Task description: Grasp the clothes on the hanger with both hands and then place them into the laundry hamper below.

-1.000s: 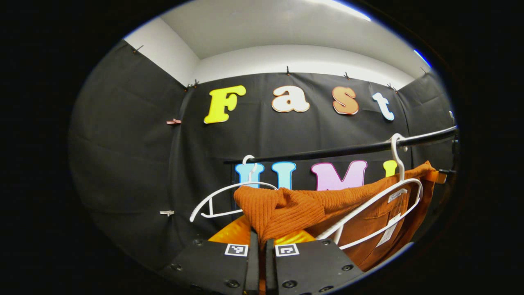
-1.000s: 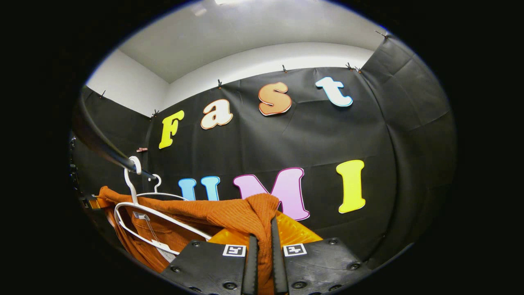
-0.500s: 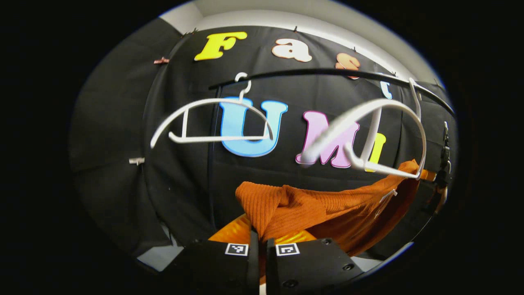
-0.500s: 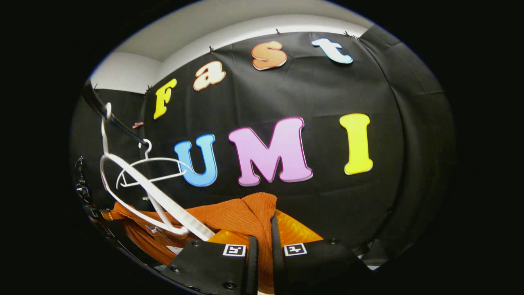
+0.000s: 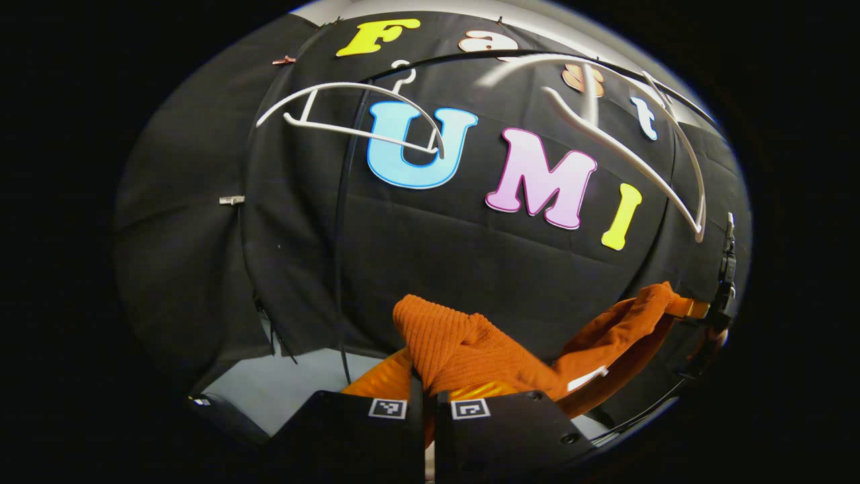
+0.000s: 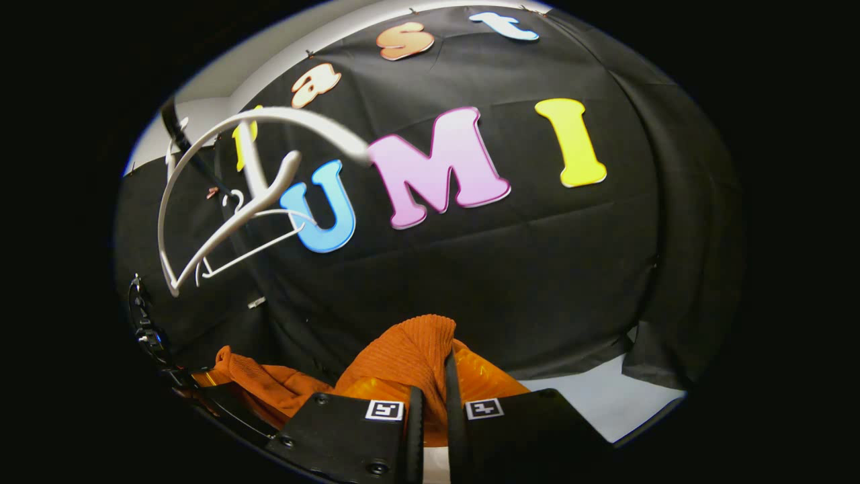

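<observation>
Now both grippers pinch the orange garment, clear of its hanger.

Nearest, the left gripper (image 5: 424,410) has its fingers pressed on one bunched corner of the orange garment (image 5: 470,346), and the right gripper (image 6: 430,411) nips the other corner; the cloth sags between them, long axis running hand to hand. Farther up, the empty white hanger (image 6: 222,202) hangs on the rail (image 5: 537,57). The hamper presumably lies straight below; neither hand looks nearer.

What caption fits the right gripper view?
Right tool pinching the orange knit sweater, pulled below two bare white hangers.
</observation>
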The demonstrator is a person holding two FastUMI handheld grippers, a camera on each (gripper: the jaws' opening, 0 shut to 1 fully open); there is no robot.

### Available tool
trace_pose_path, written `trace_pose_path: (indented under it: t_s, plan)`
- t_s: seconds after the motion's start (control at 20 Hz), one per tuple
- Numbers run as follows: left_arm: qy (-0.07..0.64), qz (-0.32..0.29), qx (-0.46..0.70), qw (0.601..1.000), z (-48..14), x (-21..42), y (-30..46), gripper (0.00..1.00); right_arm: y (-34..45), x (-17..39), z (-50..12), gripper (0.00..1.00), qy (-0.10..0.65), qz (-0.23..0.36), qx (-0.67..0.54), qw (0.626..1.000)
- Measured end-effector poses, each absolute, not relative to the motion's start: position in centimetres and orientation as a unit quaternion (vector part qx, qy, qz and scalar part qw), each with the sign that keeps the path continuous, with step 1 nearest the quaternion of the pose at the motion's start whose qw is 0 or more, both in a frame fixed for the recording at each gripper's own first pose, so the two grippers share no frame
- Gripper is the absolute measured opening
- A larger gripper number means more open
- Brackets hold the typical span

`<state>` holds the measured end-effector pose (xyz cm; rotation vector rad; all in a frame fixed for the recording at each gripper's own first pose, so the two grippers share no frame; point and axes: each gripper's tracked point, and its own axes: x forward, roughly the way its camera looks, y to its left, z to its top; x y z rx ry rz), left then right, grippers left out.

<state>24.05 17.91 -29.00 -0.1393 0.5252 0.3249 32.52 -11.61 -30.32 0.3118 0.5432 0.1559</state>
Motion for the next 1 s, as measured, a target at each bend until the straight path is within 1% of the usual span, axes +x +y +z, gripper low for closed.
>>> trace_pose_path:
  t_s: [0.25,0.45,0.55,0.6,0.65,0.7,0.9,0.95,1.0]
  plan:
    - [0.286,0.091,-0.086,0.950,-31.5,25.5,11.1,0.10,-4.6,29.0,-32.0,0.19,0.311,0.146,0.190,0.920]
    - [0.298,0.052,-0.060,0.951,-32.1,26.9,8.1,0.10,0.8,27.1,-32.4,0.19,0.329,0.194,0.200,0.903]
    - [0.311,0.032,-0.044,0.949,-32.8,27.2,7.1,0.10,2.4,26.5,-33.3,0.19,0.347,0.206,0.185,0.896]
    - [0.322,0.029,-0.032,0.946,-33.6,27.4,6.9,0.10,2.4,26.2,-34.3,0.19,0.359,0.206,0.165,0.895]
    - [0.340,0.027,-0.022,0.940,-34.6,27.0,7.0,0.10,2.2,26.0,-35.2,0.14,0.369,0.204,0.147,0.895]
    - [0.357,0.025,-0.024,0.933,-35.7,26.7,6.9,0.10,2.2,25.5,-36.3,0.19,0.383,0.204,0.133,0.891]
    - [0.426,0.027,-0.062,0.902,-39.6,24.9,6.9,0.10,2.1,23.5,-40.2,0.19,0.441,0.189,0.126,0.869]
    - [0.442,0.029,-0.074,0.893,-40.1,24.8,6.5,0.07,2.0,23.0,-41.1,0.19,0.456,0.184,0.122,0.862]
    - [0.456,0.032,-0.086,0.885,-40.9,24.6,6.3,0.10,1.8,22.4,-42.0,0.19,0.469,0.180,0.118,0.856]
